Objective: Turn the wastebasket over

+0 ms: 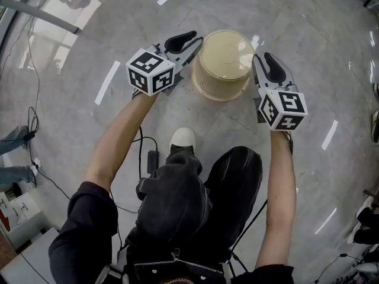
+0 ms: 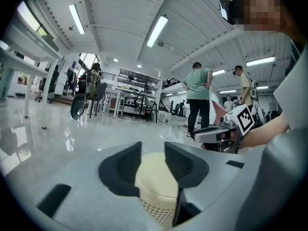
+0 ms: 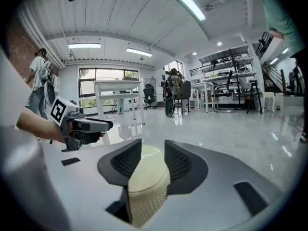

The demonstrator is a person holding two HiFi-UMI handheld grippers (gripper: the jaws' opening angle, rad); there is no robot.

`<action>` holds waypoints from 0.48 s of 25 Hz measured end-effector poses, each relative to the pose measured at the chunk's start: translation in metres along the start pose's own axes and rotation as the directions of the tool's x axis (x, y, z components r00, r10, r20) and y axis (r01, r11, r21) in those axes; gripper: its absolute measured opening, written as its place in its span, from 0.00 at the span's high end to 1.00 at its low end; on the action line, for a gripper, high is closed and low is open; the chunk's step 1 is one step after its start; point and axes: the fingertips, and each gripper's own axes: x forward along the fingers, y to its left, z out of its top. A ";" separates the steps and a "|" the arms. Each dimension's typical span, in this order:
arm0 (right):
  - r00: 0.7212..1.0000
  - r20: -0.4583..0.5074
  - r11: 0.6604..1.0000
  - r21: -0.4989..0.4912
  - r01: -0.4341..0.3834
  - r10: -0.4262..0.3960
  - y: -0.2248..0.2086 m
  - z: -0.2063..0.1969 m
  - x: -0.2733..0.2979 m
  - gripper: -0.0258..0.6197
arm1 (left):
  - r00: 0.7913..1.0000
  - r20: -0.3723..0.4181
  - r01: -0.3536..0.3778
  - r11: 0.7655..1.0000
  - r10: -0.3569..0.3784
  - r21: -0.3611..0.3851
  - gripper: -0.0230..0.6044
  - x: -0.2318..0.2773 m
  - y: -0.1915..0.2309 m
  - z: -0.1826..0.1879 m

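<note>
**Grippers flank the upturned wastebasket**

We see the wastebasket standing bottom-up on the floor. Our left gripper and right gripper sit just beside its mesh wall, one on each side. Both have jaws slightly parted and grip nothing.

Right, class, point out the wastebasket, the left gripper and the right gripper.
wastebasket (image 1: 224, 55): head view, on its flat cream top face.
left gripper (image 1: 197, 37): head view, midway between its two fingertips.
right gripper (image 1: 262, 58): head view, midway between its two fingertips.
</note>
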 end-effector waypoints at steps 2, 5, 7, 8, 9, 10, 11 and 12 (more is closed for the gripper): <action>0.999 -0.023 0.999 0.038 -0.026 0.027 -0.003 -0.012 0.006 0.65 | 0.999 -0.023 0.031 0.999 -0.032 -0.039 0.55 0.008 -0.003 -0.012; 0.996 -0.073 0.993 0.108 -0.051 0.059 -0.007 -0.032 0.018 0.56 | 0.996 -0.069 0.046 0.998 -0.049 -0.052 0.45 0.012 -0.001 -0.032; 0.991 -0.109 0.987 0.146 -0.062 0.078 -0.010 -0.044 0.025 0.54 | 0.993 -0.099 0.054 0.996 -0.061 -0.076 0.43 0.014 0.001 -0.046; 0.989 -0.123 0.983 0.169 -0.066 0.087 -0.011 -0.049 0.028 0.54 | 0.992 -0.111 0.058 0.994 -0.068 -0.094 0.43 0.015 0.001 -0.052; 0.986 -0.133 0.978 0.195 -0.068 0.096 -0.011 -0.055 0.030 0.54 | 0.990 -0.120 0.060 0.992 -0.074 -0.115 0.42 0.017 0.002 -0.058; 0.985 -0.142 0.973 0.219 -0.070 0.102 -0.011 -0.060 0.032 0.52 | 0.989 -0.126 0.061 0.988 -0.079 -0.138 0.42 0.017 0.002 -0.064; 0.983 -0.151 0.969 0.239 -0.070 0.108 -0.011 -0.065 0.034 0.52 | 0.988 -0.132 0.062 0.984 -0.084 -0.165 0.42 0.018 0.002 -0.070; 0.981 -0.160 0.964 0.255 -0.070 0.113 -0.011 -0.070 0.036 0.51 | 0.986 -0.139 0.064 0.979 -0.091 -0.191 0.42 0.018 0.002 -0.075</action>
